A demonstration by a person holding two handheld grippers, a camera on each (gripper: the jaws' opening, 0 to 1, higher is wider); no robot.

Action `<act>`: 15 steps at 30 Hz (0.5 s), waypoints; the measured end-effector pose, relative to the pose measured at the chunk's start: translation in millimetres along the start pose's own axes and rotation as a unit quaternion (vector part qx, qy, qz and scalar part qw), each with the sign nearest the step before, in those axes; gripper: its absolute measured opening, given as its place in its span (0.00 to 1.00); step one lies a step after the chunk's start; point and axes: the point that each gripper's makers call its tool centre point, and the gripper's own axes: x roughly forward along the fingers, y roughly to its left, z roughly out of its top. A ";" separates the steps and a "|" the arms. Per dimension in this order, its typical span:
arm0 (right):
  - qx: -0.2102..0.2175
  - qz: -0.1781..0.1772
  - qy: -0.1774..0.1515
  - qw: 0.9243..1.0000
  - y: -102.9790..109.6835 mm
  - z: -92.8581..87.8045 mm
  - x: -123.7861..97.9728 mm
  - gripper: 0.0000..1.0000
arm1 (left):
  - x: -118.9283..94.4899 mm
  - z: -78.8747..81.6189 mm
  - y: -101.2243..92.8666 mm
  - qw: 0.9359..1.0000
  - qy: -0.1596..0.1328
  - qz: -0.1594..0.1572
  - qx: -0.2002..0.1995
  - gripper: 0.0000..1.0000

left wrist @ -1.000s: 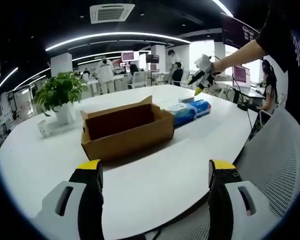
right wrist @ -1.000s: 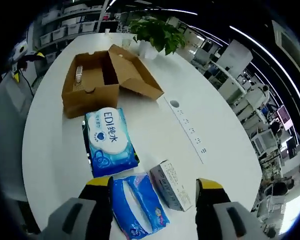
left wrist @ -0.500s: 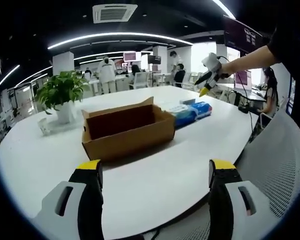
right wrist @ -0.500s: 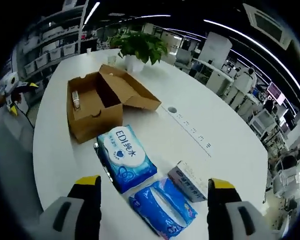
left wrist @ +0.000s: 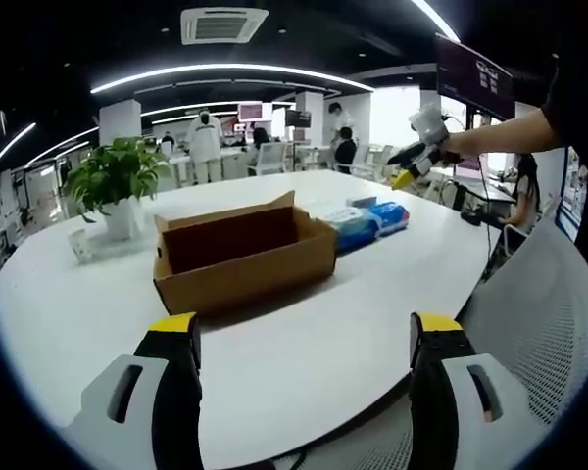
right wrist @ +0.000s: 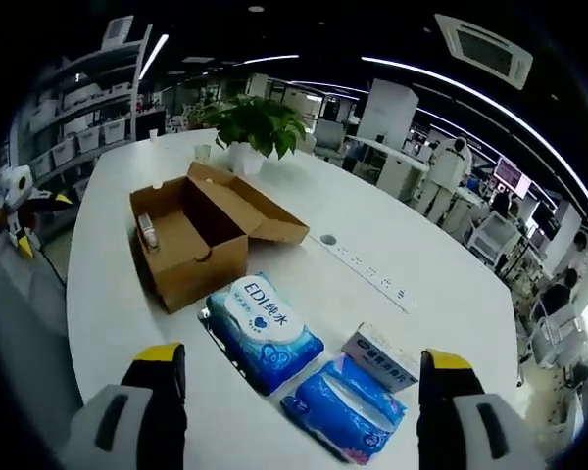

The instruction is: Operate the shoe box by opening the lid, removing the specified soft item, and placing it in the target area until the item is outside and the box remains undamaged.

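Brown cardboard, the shoe box (right wrist: pixel 189 240) stands open on the white table (right wrist: pixel 392 323), its lid (right wrist: pixel 250 203) folded back and lying flat behind it toward the potted plant (right wrist: pixel 252 127). From the right gripper view, which looks down into the box, a small pale item (right wrist: pixel 148 231) lies against the inner wall at the far left end; what it is cannot be told. The rest of the box floor looks bare.

Just beside the box's near end lies a blue wet-wipe pack (right wrist: pixel 264 331), and next to that a blue tissue pack (right wrist: pixel 345 407) and a small grey carton (right wrist: pixel 380 354), the three close together. All of them rest outside the box.

The left gripper view sees the box (left wrist: pixel 243 254) from the side, so its inside wall shows but not its floor. The packs (left wrist: pixel 367 220) lie past its right end there, and the plant (left wrist: pixel 115 181) stands to the left.

The left gripper (left wrist: pixel 302 338) hangs low over the table edge, jaws spread wide with nothing between them. The right gripper (right wrist: pixel 302 370) hovers above the packs, its jaws likewise spread and bare; it also appears held high at the end of an outstretched arm (left wrist: pixel 419 157).
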 end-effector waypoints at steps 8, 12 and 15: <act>0.017 -0.011 -0.024 1.000 16.1 3.2 -19.6 0.99 | -0.1 0.3 2.1 1.000 -0.001 0.007 -0.008 0.87; 0.020 -0.021 -0.033 0.999 28.8 0.9 -30.3 0.99 | -0.2 0.5 2.0 1.000 -0.001 0.009 -0.006 0.87; 0.030 -0.027 -0.047 0.998 38.4 1.6 -37.9 1.00 | -0.3 1.3 1.7 1.000 -0.003 0.008 -0.004 0.87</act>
